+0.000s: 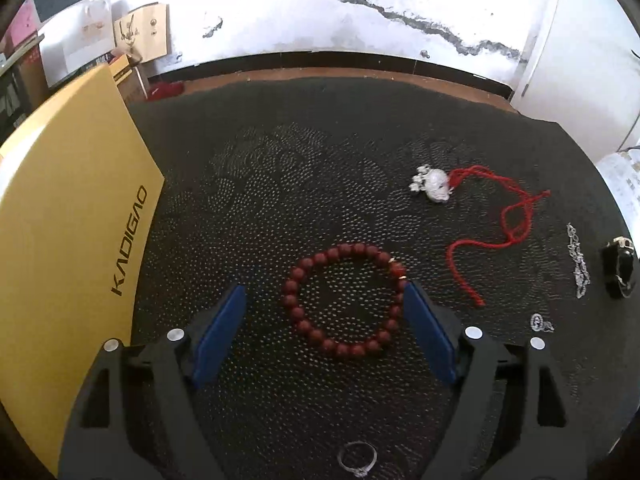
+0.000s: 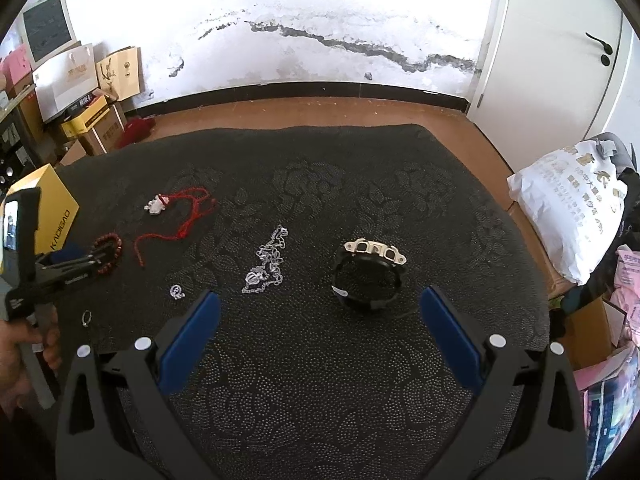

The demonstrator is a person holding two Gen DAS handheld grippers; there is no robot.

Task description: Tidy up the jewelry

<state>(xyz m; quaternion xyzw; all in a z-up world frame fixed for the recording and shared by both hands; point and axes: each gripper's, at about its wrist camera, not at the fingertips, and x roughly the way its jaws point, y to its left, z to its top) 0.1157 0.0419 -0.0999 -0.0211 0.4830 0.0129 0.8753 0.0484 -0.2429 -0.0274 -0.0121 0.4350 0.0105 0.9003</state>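
Note:
A dark red bead bracelet (image 1: 345, 299) lies flat on the black mat (image 1: 280, 184), between the blue pads of my open left gripper (image 1: 326, 292); the right pad touches its beads. A silver pendant on a red cord (image 1: 434, 184), a silver chain (image 1: 578, 260), a black watch (image 1: 619, 266), a small silver charm (image 1: 538, 322) and a ring (image 1: 357, 462) lie around it. My right gripper (image 2: 320, 300) is open and empty, just short of the watch (image 2: 366, 276) and beside the chain (image 2: 266, 262). The left gripper (image 2: 80, 266) shows at the right wrist view's left edge, over the bracelet (image 2: 109, 252).
A yellow KADIGAO box (image 1: 68, 216) stands at the mat's left edge. Cardboard boxes and bags (image 2: 80, 92) are stacked by the far wall. A white bag (image 2: 568, 208) and pink packages (image 2: 630, 292) sit off the mat's right side.

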